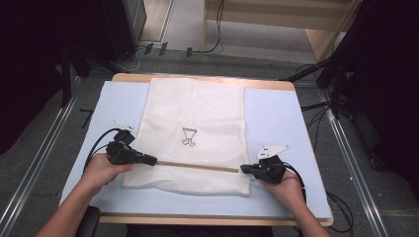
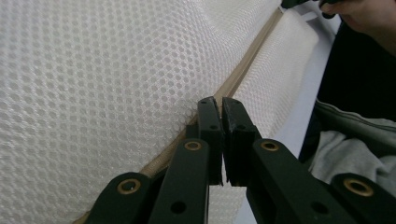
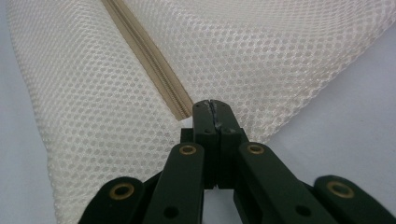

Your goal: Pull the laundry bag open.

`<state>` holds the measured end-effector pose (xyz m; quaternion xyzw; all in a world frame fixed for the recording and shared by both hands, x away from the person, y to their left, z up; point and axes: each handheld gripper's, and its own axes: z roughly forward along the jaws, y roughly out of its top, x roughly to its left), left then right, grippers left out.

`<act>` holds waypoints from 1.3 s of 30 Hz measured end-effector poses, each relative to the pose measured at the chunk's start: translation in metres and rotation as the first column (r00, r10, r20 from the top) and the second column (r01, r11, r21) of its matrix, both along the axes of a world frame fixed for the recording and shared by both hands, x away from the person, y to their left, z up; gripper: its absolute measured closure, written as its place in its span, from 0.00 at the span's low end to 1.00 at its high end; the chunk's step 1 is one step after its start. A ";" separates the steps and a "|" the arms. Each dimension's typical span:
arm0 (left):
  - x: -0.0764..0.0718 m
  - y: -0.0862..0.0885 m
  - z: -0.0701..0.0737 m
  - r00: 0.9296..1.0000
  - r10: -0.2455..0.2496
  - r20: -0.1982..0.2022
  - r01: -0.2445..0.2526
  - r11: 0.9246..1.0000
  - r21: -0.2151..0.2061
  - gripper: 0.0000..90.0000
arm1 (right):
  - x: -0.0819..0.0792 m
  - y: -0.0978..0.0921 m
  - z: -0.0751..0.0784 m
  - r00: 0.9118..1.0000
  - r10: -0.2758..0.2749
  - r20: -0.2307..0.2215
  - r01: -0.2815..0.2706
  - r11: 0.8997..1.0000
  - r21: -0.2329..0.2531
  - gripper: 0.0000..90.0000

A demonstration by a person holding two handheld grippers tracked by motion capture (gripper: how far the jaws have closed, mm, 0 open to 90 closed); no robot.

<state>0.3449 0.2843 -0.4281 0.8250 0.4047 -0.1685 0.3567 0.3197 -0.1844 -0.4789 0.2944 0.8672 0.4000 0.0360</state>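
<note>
Your left gripper [image 1: 152, 160] and right gripper [image 1: 245, 169] each clench an end of the mesh laundry bag's [image 1: 192, 113] beige zipper [image 1: 197, 165].

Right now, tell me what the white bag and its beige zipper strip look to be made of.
White bag: apparently a synthetic mesh fabric, matte; the left gripper view shows a fine honeycomb of small holes. Beige zipper strip: seemingly woven tape with a fine toothed line down its middle, probably plastic coil, though that is hard to settle. Each hand-held gripper pinches one end.
</note>
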 end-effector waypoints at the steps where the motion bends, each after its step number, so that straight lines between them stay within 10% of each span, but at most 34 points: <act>1: 0.000 0.001 0.000 1.000 0.009 -0.003 -0.009 1.000 0.003 0.99 | 0.000 0.000 0.000 1.000 -0.001 0.000 0.001 1.000 0.001 1.00; 39: -0.011 0.073 -0.004 0.979 0.203 0.002 -0.203 0.978 0.039 0.99 | 0.003 -0.001 0.001 1.000 0.011 -0.018 -0.011 1.000 -0.003 1.00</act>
